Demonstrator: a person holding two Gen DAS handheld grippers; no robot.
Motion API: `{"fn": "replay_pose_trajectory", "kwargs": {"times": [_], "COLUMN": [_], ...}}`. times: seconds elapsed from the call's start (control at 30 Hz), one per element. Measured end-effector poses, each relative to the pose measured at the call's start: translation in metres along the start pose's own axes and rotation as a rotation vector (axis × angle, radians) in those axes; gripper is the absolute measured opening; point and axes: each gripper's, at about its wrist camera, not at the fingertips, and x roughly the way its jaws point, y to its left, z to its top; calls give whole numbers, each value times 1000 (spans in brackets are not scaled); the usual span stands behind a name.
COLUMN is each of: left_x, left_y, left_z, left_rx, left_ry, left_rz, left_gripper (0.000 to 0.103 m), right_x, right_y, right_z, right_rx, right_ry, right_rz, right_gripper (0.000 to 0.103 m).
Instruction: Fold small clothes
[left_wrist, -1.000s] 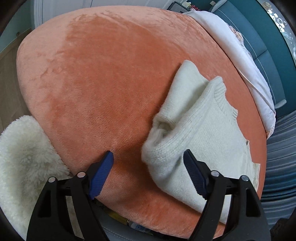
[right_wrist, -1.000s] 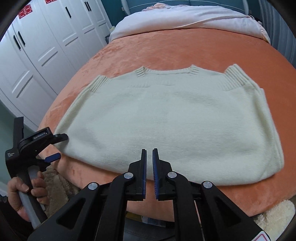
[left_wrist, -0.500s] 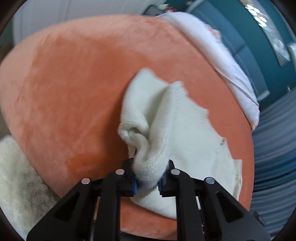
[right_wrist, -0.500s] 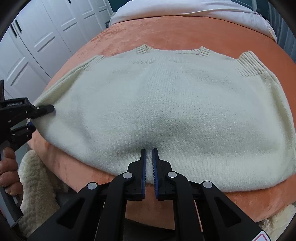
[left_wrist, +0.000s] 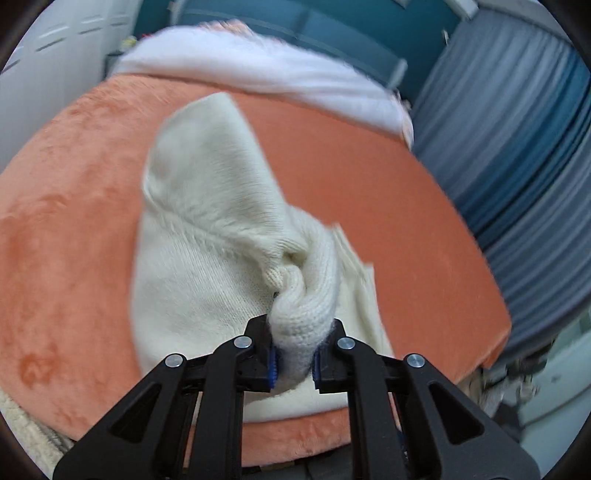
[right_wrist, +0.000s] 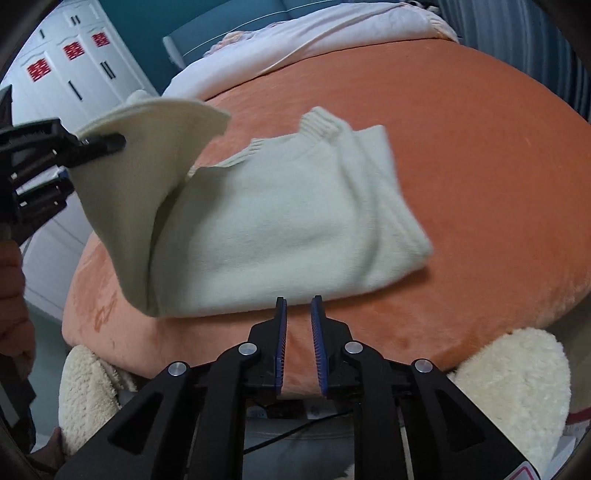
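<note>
At the left edge of the bed (right_wrist: 461, 155), seen from the right wrist camera, the left tool (right_wrist: 107, 142) is clamped on a bunched corner of the one cream knit sweater (right_wrist: 288, 229) and holds that corner up off the cover, so a flap of fabric hangs from it down to the near left corner of the garment. From the left wrist camera the same left tool (left_wrist: 293, 360) shows its two blue-padded fingers squeezed on a thick twisted roll of the sweater (left_wrist: 207, 258), with the knit stretching away from the grip toward the far side of the bed (left_wrist: 74, 221).

Apart from the lifted corner, the sweater lies flat on the orange plush cover, near the front edge and left of the middle. Its long axis runs left to right across the bed. Two ribbed edges show at its far side, pointing toward the head of the bed, where one white quilt (right_wrist: 314, 44) lies bunched. The right end of the sweater is folded into a rounded edge.

Just in front of the sweater's near edge, over the front edge of the bed, the right tool (right_wrist: 298, 332) hovers with a narrow gap between its fingers and nothing between them. Two pale fluffy cushions (right_wrist: 517, 387) sit below the front edge, one at each side.
</note>
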Motion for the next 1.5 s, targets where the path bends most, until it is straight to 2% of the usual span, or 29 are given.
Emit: {"fn": "replay_pose_trajectory", "kwargs": {"times": [0.07, 0.13, 0.2, 0.23, 0.27, 0.3, 0.33, 0.37, 0.43, 0.5, 0.6, 0.73, 0.87, 1.07, 1.1, 1.13, 1.17, 1.2, 1.23, 1.27, 1.33, 1.4, 1.5], "left_x": [35, 57, 63, 55, 45, 31, 20, 7, -11, -12, -2, -3, 0, 12, 15, 18, 20, 21, 22, 22, 17, 11, 7], "left_y": [-10, -16, -18, -18, -17, -15, -11, -6, 3, 18, 46, 60, 59, 49, 49, 49, 50, 51, 53, 55, 58, 64, 74], "left_z": [-17, -40, -54, -58, -62, -65, -69, -73, -87, -94, -103, -105, -103, -105, -105, -105, -105, -104, -103, -101, -96, -89, -84], "left_rx": [44, 102, 143, 155, 162, 164, 164, 166, 181, 190, 170, 151, 175, 243, 252, 256, 252, 245, 231, 215, 181, 128, 69], "left_ry": [91, 139, 148, 138, 129, 109, 83, 60, 50, 75, 129, 122, 100, 110, 108, 106, 107, 110, 122, 124, 118, 113, 116], "left_rz": [28, 98, 140, 133, 123, 131, 140, 152, 178, 241, 327, 346, 333, 334, 342, 348, 350, 340, 324, 330, 317, 292, 269], "left_gripper": [12, 17, 25, 40, 52, 77, 87, 88, 88, 88, 88, 88, 88, 88, 88, 88, 86, 76, 63, 60, 44, 32, 25], "right_x": [-5, -11, -16, -18, -20, -23, -25, -26, -23, -15, 9, 35, 45, 62, 66, 67, 70, 72, 74, 73, 63, 48, 39], "right_y": [-18, -31, -38, -38, -36, -34, -31, -26, -14, -4, 11, 35, 48, 52, 52, 52, 51, 51, 51, 52, 52, 59, 71], "right_z": [-2, -4, -2, 0, 3, 7, 11, 16, 23, 34, 45, 49, 50, 51, 51, 52, 53, 54, 57, 60, 65, 73, 82], "right_rx": [33, 69, 98, 106, 109, 110, 108, 104, 92, 83, 81, 89, 77, 76, 82, 90, 94, 90, 83, 76, 59, 24, -33], "right_ry": [-5, -16, -22, -26, -32, -38, -45, -51, -60, -47, 32, 105, 119, 135, 134, 133, 135, 140, 142, 135, 90, 43, 23], "right_rz": [-20, -16, 9, 26, 48, 65, 84, 106, 147, 187, 259, 274, 259, 243, 249, 257, 266, 270, 264, 263, 287, 308, 314], "right_gripper": [17, 18, 20, 24, 32, 38, 48, 58, 66, 68, 70, 70, 70, 70, 69, 62, 46, 36, 17, 15, 13, 12, 12]}}
